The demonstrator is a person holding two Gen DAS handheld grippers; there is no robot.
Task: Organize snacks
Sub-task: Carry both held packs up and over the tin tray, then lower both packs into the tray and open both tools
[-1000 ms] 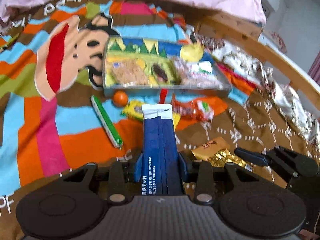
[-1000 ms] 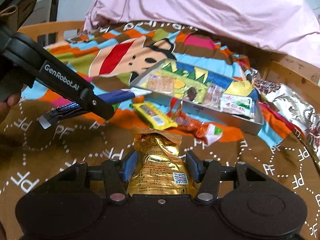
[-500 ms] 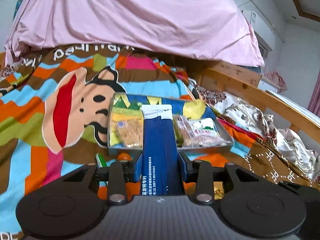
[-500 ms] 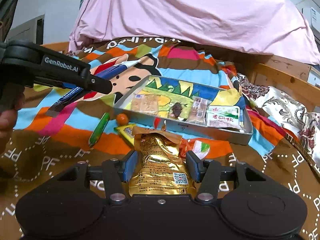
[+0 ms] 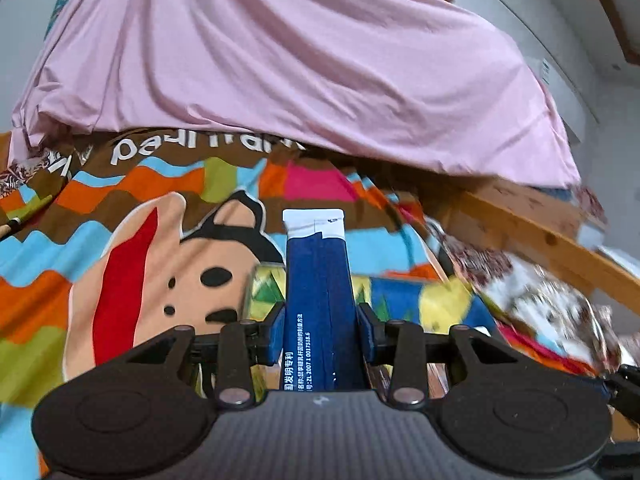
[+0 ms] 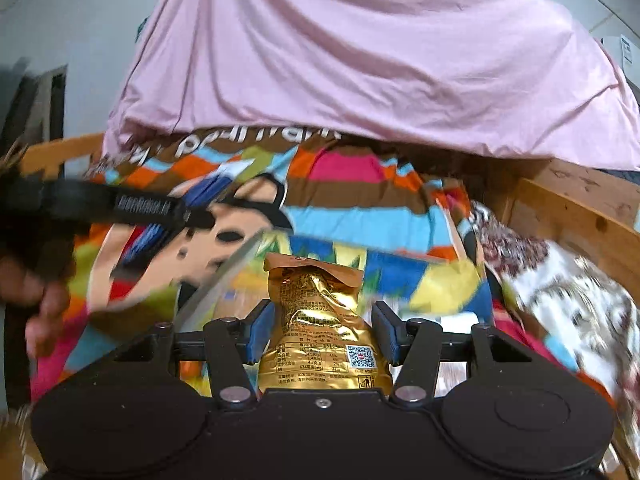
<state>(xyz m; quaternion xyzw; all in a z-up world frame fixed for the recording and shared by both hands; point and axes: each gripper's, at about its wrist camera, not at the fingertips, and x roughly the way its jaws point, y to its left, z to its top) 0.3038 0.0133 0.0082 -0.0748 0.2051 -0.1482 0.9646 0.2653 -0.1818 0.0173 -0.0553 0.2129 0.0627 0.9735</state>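
My left gripper (image 5: 320,332) is shut on a long blue snack packet (image 5: 318,280) with a white end, held up over the near edge of the colourful snack tray (image 5: 404,292). My right gripper (image 6: 322,334) is shut on a gold foil snack bag (image 6: 320,312), also raised over the tray (image 6: 400,276). The left gripper with its blue packet shows blurred at the left of the right wrist view (image 6: 160,208). The tray's contents are mostly hidden behind both grippers.
A striped cartoon blanket (image 5: 132,248) covers the bed. A pink sheet (image 5: 280,60) hangs behind it. A wooden bed rail (image 5: 532,232) and a patterned cloth (image 5: 552,304) lie to the right.
Both grippers have moved forward and tilted up towards the tray with their packets. The loose snacks on the blanket have dropped out of view.
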